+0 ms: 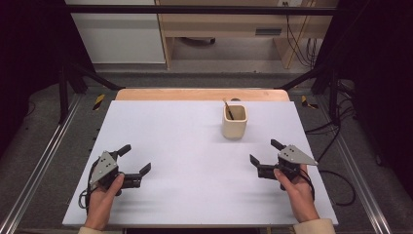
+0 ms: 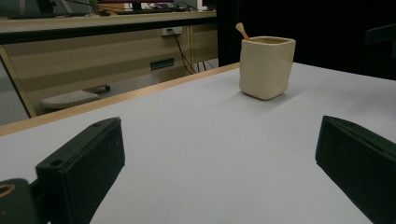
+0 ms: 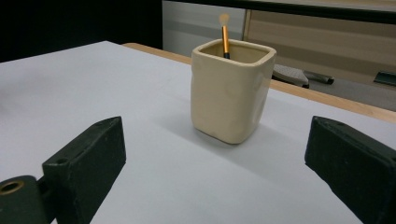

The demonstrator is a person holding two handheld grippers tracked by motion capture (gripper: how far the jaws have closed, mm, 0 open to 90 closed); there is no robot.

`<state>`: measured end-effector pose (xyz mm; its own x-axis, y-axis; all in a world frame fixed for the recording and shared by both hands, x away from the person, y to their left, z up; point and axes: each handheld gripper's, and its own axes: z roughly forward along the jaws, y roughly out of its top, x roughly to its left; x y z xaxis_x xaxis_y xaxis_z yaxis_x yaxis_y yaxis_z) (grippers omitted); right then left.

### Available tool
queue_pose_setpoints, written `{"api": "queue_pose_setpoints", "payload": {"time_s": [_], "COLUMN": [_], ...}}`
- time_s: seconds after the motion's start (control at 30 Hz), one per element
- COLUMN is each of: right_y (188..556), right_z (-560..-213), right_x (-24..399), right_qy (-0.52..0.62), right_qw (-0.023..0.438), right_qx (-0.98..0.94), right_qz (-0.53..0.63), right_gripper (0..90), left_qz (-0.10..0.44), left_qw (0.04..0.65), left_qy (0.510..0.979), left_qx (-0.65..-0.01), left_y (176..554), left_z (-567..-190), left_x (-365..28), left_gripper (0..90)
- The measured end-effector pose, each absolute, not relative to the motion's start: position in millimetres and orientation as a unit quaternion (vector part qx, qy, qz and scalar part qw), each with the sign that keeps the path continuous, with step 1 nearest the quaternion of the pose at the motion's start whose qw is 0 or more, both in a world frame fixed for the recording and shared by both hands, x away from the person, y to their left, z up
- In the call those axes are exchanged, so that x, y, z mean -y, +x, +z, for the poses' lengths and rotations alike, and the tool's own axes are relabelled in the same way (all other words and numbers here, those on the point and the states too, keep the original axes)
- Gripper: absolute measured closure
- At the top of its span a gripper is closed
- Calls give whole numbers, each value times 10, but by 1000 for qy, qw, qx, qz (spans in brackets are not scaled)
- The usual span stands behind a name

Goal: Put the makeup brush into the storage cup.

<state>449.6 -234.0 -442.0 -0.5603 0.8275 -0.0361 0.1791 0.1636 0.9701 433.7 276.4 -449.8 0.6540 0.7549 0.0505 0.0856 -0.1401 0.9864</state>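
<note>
From the high view, a cream cup [image 1: 234, 122] with a squarish, round-cornered mouth stands on the far right part of the pale matte desk [image 1: 185, 146], a thin stick [image 1: 227, 108] leaning inside it. The left tongs [image 1: 136, 159] sit near the front left corner, held in a hand [image 1: 102, 197], jaws spread wide with nothing between them. The right tongs [image 1: 266, 152] lie near the front right, also spread wide and empty, held by the other hand [image 1: 297, 192]. The cup is well apart from the left tongs and nearer the right tongs, beyond them and a little to their left. Each pair carries a grey three-cornered plate, and a wooden edge runs along the desk's far side.

In the left gripper view, the left tongs [image 2: 219, 154] show as two blocky black jaws standing far apart above bare desk [image 2: 210, 140]. The cup [image 2: 266, 67] stands far ahead, right of centre, its walls slightly uneven and dull like glazed clay; the pale rounded tip of the stick [image 2: 242, 30] pokes above the rim.

In the right gripper view, the right tongs [image 3: 215, 158] are equally wide, and the cup [image 3: 231, 91] stands near, ahead between the jaw lines, not touched. Here the stick [image 3: 225, 37] shows an orange shaft with a blurred pale tip, and the cup's soft shadow falls on the desk [image 3: 93, 84].
</note>
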Motion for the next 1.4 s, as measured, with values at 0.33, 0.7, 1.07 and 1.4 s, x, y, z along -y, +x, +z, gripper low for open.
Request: {"api": "queue_pose_setpoints", "payload": {"time_s": [0.33, 0.7, 1.07, 1.4], "right_y": [4420, 4365, 4301, 4290], "right_z": [-4510, -4554, -4607, -4703], "right_x": [2364, 2368, 2362, 2304], "right_qy": [357, 344, 328, 312], "right_qw": [293, 289, 292, 271], "right_qx": [-699, -701, -700, -710], "right_qz": [546, 553, 563, 571], "right_gripper": [56, 52, 37, 41], "left_qz": [285, 281, 277, 271], "left_qw": [586, 590, 594, 600], "left_qy": [700, 701, 703, 703], "left_qx": [-294, -285, -277, -271], "left_y": [4330, 4311, 4265, 4135], "left_z": [-4496, -4485, -4474, -4453], "left_x": [-2755, -2754, -2745, -2793], "left_gripper": [7, 8, 9, 12]}}
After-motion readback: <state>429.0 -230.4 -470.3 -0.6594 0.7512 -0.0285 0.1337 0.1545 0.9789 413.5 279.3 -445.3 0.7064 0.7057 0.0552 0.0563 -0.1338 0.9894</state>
